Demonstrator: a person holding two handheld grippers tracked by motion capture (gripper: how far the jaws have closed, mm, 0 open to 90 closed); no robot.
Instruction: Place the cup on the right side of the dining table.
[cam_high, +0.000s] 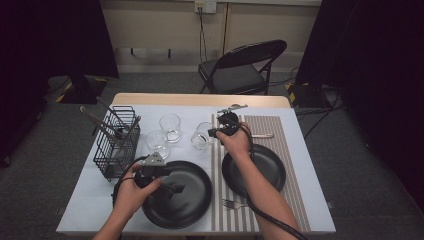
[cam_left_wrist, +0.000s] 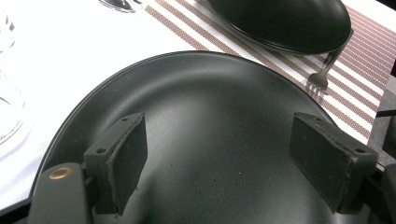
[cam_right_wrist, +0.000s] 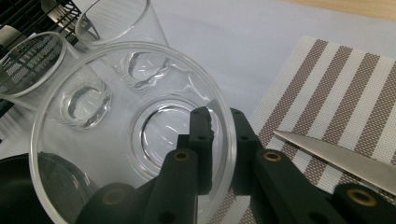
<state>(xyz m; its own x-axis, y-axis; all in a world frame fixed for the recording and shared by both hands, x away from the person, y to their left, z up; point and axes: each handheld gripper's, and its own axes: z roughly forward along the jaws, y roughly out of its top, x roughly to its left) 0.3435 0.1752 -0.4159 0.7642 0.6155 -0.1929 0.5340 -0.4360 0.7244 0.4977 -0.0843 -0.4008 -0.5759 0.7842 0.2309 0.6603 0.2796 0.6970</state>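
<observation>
Glass wall of the tumbler (cam_right_wrist: 116, 140) at frame centre sits clamped in the right tool (cam_right_wrist: 219, 126), while the left tool (cam_left_wrist: 219, 158) hangs apart over a black plate (cam_left_wrist: 210, 107), lower frame.

Desk (cam_high: 90, 210) layout: wire rack (cam_high: 117, 142) at left with utensils standing in it; three glasses (cam_high: 170, 127) in a cluster right of it. Large plate (cam_high: 192, 200) at front centre — left tongs (cam_high: 176, 189) over it. Striped mat (cam_high: 280, 125) on the right carries the small plate (cam_high: 272, 167), a fork (cam_high: 232, 203) just before it, a knife (cam_high: 262, 135) behind. Right tongs (cam_high: 212, 133) pinch the rightmost glass (cam_high: 201, 137) at its rim — chair (cam_high: 245, 67) behind desk.
</observation>
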